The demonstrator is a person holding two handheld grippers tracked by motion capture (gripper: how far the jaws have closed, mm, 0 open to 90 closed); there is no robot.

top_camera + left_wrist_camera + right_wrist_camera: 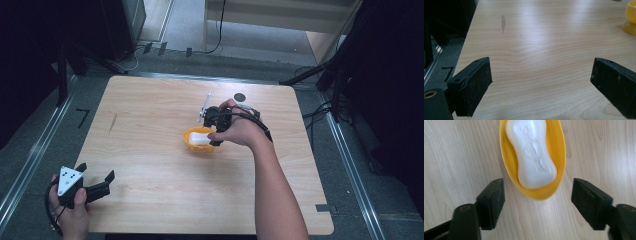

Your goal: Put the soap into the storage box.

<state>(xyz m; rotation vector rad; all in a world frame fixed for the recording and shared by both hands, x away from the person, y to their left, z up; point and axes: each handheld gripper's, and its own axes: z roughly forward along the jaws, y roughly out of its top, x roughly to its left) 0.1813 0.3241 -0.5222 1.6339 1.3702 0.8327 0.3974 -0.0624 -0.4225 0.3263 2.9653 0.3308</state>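
Note:
A white bar of soap [532, 152] lies in a yellow oval dish [559, 150] near the middle of the wooden table [150, 130]. In the high view the soap [200, 138] and dish [190, 140] sit just under my right gripper [216, 134]. That right gripper [537, 200] is open, its jaws spread wide on either side of the dish's near end, touching nothing. My left gripper [97, 176] rests at the table's front left corner, open and empty. In the left gripper view the left gripper [541, 85] faces bare wood, with the dish [631, 17] far off at the top right.
A thin white stick-like object [204, 107] lies just beyond the dish. A small dark round mark [240, 96] sits on the table farther back. Dark stands and cables [320, 75] ring the table's edges.

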